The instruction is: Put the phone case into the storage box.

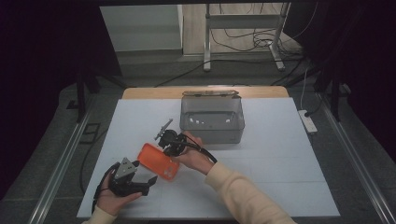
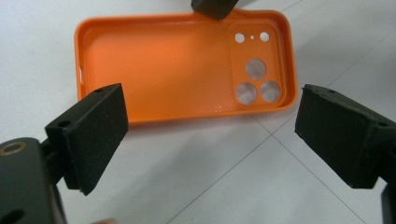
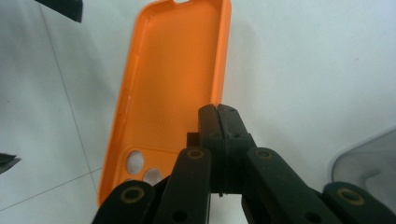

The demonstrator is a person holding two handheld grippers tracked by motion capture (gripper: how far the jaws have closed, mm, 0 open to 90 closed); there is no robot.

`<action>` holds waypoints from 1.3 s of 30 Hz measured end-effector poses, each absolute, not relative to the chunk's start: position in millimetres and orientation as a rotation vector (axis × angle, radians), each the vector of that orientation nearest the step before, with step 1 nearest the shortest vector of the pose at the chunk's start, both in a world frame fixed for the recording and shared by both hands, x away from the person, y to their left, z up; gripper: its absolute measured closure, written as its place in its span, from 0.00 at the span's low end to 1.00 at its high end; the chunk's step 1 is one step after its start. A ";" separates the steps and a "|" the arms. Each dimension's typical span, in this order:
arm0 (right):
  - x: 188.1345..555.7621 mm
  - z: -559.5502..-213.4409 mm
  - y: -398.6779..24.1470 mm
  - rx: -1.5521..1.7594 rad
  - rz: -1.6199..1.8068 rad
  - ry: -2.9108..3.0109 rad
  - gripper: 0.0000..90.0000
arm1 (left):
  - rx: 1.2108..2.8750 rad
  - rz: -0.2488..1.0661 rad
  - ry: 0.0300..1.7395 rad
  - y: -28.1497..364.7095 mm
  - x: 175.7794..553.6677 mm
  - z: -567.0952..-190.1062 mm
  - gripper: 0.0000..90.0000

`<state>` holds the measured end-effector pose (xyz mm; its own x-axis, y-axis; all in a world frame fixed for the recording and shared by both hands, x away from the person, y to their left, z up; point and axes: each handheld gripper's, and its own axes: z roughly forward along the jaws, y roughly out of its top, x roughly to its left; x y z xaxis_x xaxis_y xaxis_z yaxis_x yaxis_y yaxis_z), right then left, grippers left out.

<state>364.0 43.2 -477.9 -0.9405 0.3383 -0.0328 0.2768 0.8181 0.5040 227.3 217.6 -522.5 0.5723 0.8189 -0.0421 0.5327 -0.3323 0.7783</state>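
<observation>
Dim, dark-edged high view; gripper views brighter, softly lit, slightly blurred.

A grey translucent bin (image 1: 212,120) is sitting at frame centre on the white table (image 1: 280,158). A power strip (image 1: 307,121) is lying at right.

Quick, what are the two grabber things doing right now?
Left gripper: open, holding nothing, its jaws wide in front of the orange phone case.
Right gripper: shut, pinching the long edge of the case.
</observation>
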 end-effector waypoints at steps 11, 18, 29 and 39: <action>358.4 -467.5 40.9 0.467 0.790 2.857 1.00 | 2.020 0.468 1.079 217.2 226.9 -521.9 0.11; 357.2 -459.8 37.7 0.456 0.787 2.833 1.00 | 2.012 0.474 1.086 217.8 227.0 -521.2 0.11; 352.1 -445.3 30.1 0.446 0.869 2.809 1.00 | 2.013 0.475 1.083 218.1 226.4 -520.7 0.11; 346.3 -428.8 17.6 0.428 0.909 2.780 1.00 | 2.013 0.476 1.070 215.2 225.2 -519.0 0.11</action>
<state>346.3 17.6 -428.8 -0.9413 0.3267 -0.0848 0.2135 0.7709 0.6001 225.2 215.2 -519.0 0.5733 0.8186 -0.0353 0.5215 -0.3312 0.7863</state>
